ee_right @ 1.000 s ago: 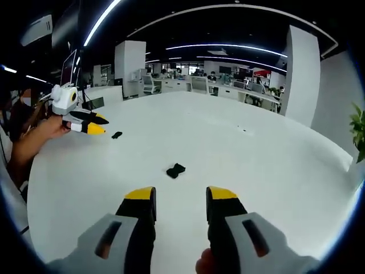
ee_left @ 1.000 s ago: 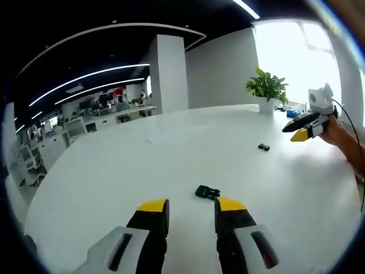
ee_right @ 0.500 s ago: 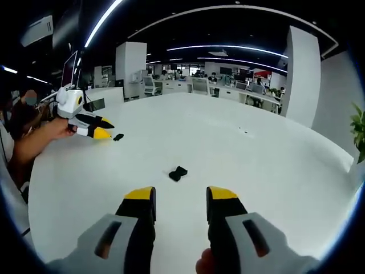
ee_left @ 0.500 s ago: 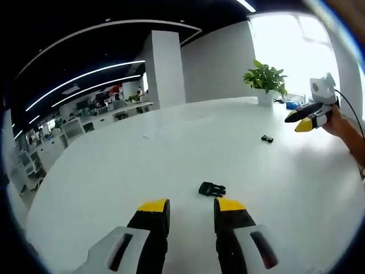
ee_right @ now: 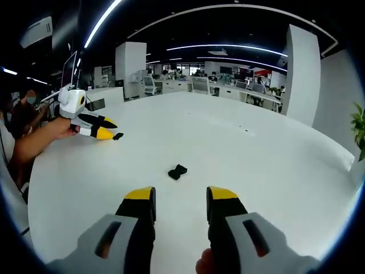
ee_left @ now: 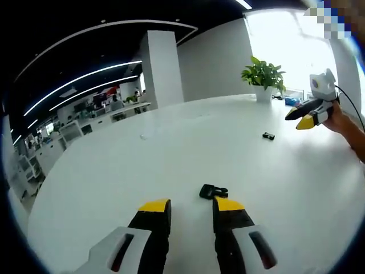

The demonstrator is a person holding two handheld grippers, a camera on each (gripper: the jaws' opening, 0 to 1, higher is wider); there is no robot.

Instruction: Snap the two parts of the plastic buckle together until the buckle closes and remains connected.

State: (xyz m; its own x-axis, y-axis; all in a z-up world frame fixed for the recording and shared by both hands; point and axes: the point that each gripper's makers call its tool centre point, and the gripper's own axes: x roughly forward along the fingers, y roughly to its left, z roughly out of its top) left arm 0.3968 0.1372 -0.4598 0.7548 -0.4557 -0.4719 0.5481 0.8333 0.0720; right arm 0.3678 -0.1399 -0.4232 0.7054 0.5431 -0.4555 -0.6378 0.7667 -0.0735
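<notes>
Left gripper (ee_left: 190,204) held low over the white table (ee_left: 114,171), yellow-tipped jaws spread apart and holding nothing. Larger buckle part (ee_left: 213,192) lying flat on the table just ahead of the right jaw tip, close to it but not between the jaws; contact cannot be told. Smaller buckle part (ee_left: 268,136) lying well apart from it, farther across the table, near the other gripper seen at the right of the left gripper view.

Right gripper (ee_right: 180,195) likewise hovering above the table surface, jaws parted with a clear gap, nothing grasped. In the right gripper view, larger buckle part (ee_right: 177,170) resting on the table ahead of the jaws, roughly in line with the gap between them and clear of both tips. Smaller buckle part (ee_right: 118,136) lying just beside the yellow tips of the left gripper as seen from this side, held by a hand (ee_right: 60,128) at the table's edge. Two buckle parts separate, not joined.

Potted plant (ee_left: 263,78) standing at the far edge of the table near a bright window (ee_left: 291,51). White pillar (ee_left: 162,68) and rows of office desks (ee_right: 228,88) beyond the table. Curved ceiling light strips overhead.
</notes>
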